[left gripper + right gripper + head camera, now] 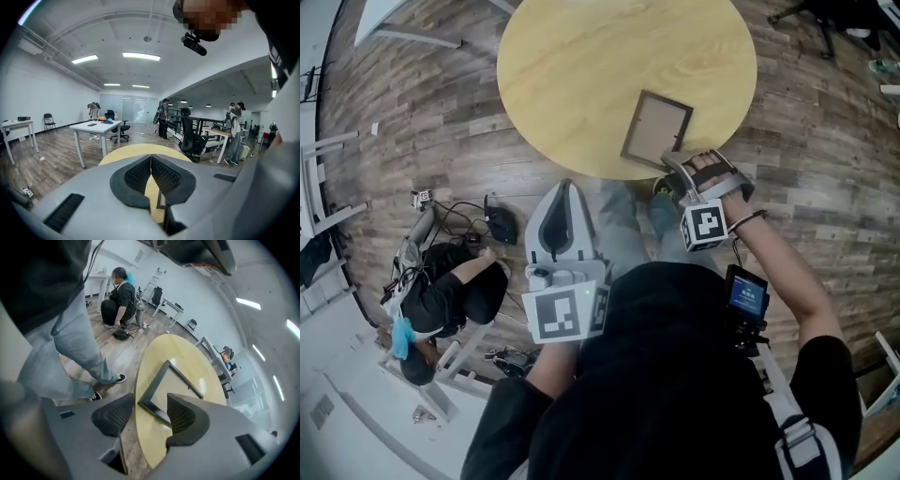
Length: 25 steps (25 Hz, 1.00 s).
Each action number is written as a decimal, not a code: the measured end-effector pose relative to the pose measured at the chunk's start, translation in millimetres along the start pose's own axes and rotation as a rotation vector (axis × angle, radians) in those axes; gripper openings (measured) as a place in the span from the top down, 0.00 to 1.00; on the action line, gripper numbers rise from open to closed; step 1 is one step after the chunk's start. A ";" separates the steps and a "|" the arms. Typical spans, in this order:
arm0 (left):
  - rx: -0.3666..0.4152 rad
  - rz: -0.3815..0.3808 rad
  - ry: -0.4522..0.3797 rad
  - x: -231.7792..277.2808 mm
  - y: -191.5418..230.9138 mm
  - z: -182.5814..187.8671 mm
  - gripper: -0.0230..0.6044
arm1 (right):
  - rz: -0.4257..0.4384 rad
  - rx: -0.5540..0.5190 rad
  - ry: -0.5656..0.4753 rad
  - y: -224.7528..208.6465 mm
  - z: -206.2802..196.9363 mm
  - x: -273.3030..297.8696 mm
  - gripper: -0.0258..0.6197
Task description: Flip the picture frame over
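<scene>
The picture frame [656,128], dark-rimmed with a pale tan inside, lies flat near the front edge of the round wooden table [581,56]. My right gripper [673,167] is at the frame's near corner, tilted down, and stands open. In the right gripper view the frame [176,383] has its near corner in the gap of the right gripper [150,404], and the pads do not press on it. My left gripper [565,187] hangs over the floor just off the table's edge. Its jaws are shut and empty, as the left gripper view shows at the left gripper [151,169].
A person [441,291] crouches on the wooden floor at the left among cables. The wearer's legs and shoes [108,378] stand by the table's edge. White desks [96,126], office chairs and standing people fill the room beyond.
</scene>
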<state>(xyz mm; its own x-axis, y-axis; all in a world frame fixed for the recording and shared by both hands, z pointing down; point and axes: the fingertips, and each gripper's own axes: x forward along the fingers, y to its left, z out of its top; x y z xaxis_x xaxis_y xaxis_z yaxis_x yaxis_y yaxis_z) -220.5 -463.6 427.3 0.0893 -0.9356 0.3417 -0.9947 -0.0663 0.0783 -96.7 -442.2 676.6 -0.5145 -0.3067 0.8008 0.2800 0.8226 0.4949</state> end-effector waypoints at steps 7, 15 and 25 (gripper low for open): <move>-0.013 0.010 0.024 -2.4 -3.7 -16.7 0.93 | -0.038 -0.102 0.050 11.4 -1.8 11.1 0.63; -0.005 0.008 0.026 5.7 -2.7 -22.5 0.93 | -0.186 -0.170 0.052 14.9 -1.1 11.9 0.66; 0.001 0.014 -0.005 -7.7 -6.3 -14.8 0.93 | -0.199 -0.129 -0.105 23.1 20.6 -24.0 0.75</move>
<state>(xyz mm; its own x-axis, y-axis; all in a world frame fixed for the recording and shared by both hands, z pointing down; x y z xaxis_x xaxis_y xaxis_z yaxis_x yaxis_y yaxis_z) -214.1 -450.8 438.0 0.0748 -0.9381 0.3382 -0.9959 -0.0532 0.0727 -94.6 -406.0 661.8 -0.6493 -0.3997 0.6471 0.2625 0.6807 0.6839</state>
